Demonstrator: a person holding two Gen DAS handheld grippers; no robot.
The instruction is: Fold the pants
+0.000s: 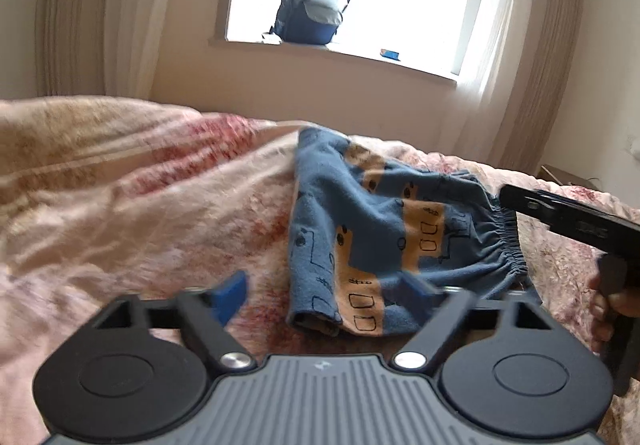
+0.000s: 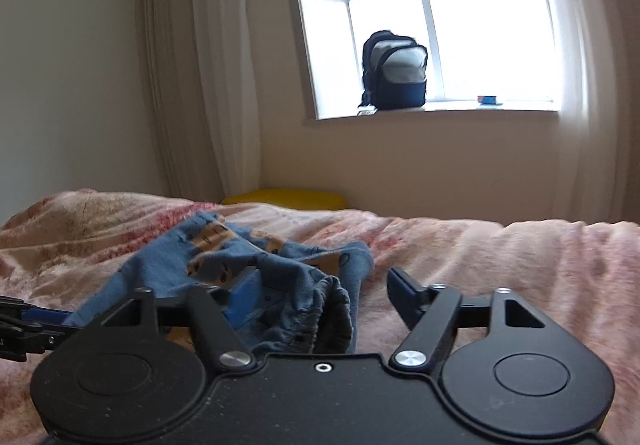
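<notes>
Small blue pants (image 1: pixel 384 229) with orange vehicle prints lie bunched on a pink floral bedspread (image 1: pixel 140 213). The elastic waistband (image 1: pixel 508 245) points right. My left gripper (image 1: pixel 328 293) is open, its blue pads either side of the pants' near folded edge, just above the bed. In the right wrist view the pants (image 2: pixel 248 265) lie crumpled ahead, waistband (image 2: pixel 320 329) nearest. My right gripper (image 2: pixel 320 293) is open, jaws wide around the waistband end. The right gripper's body (image 1: pixel 576 225) shows at the right of the left wrist view.
A dark backpack (image 2: pixel 394 71) and a small blue item (image 2: pixel 488 99) sit on the windowsill. Curtains hang on both sides of the window. A yellow object (image 2: pixel 284 199) lies beyond the bed's far edge. The left gripper's tip (image 2: pixel 24 329) shows at the left.
</notes>
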